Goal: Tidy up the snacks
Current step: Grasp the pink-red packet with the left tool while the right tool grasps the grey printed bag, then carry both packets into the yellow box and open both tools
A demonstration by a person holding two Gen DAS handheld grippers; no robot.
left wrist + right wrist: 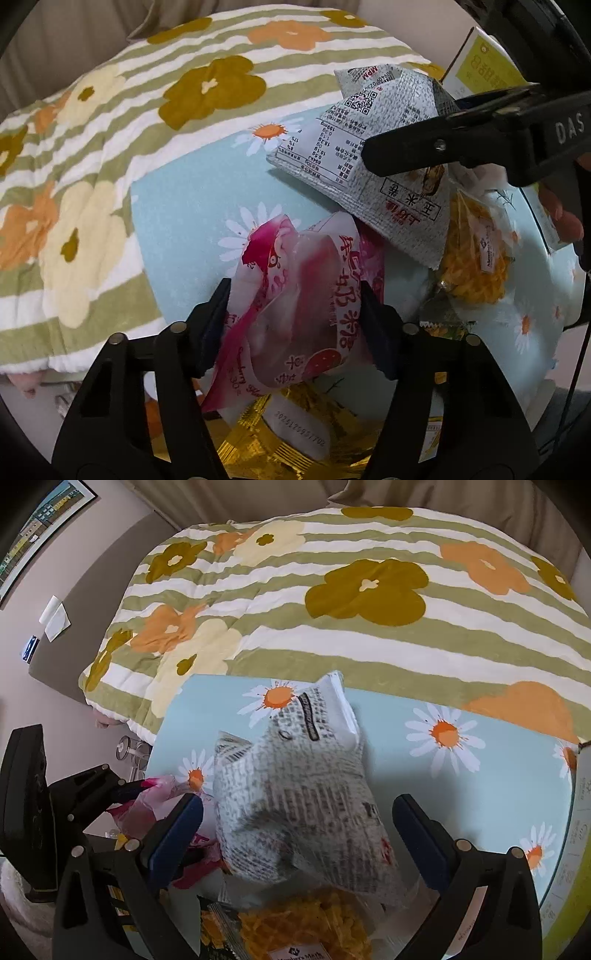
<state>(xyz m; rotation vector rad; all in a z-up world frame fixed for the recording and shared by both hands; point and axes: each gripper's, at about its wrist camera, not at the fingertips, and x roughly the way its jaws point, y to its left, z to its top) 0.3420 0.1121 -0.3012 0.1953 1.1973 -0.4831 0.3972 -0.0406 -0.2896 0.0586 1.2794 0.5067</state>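
Daisies — white petals, orange centres — dot the pale blue tabletop (369, 746) on which the snacks are heaped. Just beyond the table's far edge lies a quilted blanket (332, 609) in green and white stripes with big mustard, orange and cream flowers, and behind that a beige padded surface. In the right wrist view a framed picture (40, 528) hangs on the beige wall at upper left, with a white wall plate (55, 618) below it.

In the left wrist view the left gripper (295, 314) has its jaws pressed against both sides of a crumpled pink-and-white strawberry packet (291, 291), which it pinches above a gold foil wrapper (255, 439). Resting partly over the pink packet is a grey newsprint-patterned packet (373, 147) with a nutrition table and QR code, and beside it, to the right, a clear bag of orange-yellow snacks (469, 258). A yellow-green box (484, 62) stands at the table's right side.

In the right wrist view the right gripper (297, 830) has its jaws spread wide on either side of the same grey packet (303, 794), neither pad touching it — the packet sits between them, its top corner tilted away toward the blanket. The bag of orange snacks (306, 926) lies below it at the near edge.
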